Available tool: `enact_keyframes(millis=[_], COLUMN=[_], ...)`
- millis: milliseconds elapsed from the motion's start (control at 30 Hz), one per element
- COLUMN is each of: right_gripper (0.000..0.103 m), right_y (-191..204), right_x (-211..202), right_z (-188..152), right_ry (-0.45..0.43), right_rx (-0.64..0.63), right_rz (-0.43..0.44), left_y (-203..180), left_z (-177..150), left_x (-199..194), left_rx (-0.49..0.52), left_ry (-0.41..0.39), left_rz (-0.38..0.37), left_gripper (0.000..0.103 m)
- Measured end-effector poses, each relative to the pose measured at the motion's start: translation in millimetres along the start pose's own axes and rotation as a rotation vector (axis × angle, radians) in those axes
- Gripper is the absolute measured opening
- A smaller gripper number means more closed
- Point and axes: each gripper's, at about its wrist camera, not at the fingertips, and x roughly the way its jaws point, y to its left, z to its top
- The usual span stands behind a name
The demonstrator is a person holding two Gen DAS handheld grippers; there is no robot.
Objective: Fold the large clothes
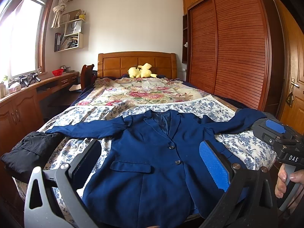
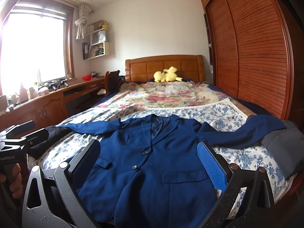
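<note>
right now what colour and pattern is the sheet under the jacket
White with a blue floral print, lace-edged at its far end. The right wrist view shows it best, beneath the navy jacket.

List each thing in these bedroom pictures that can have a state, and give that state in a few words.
blue blazer: unfolded, flat, buttoned, sleeves spread
left gripper: open, empty
right gripper: open, empty
black garment: crumpled at bed edge
grey garment: under the blazer's sleeve end
wardrobe doors: shut
curtain: knotted up

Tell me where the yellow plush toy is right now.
In both wrist views the yellow plush toy lies at the far end of the bed, against the wooden headboard, beyond the blue blazer.
</note>
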Motion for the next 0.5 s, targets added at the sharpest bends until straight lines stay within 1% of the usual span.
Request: enact_keyframes(millis=[500], right_gripper=[0.103], right_y=[3.3], right_x=[-3.1], right_z=[-0.3], right_ry=[0.0], right_rx=[0.001], right_rz=[-0.001], left_y=[-3.2], left_z=[0.9], left_x=[-1.3], left_rx=[0.003], left_ry=[-0.005], left_rz=[-0.003], left_gripper=[0.103])
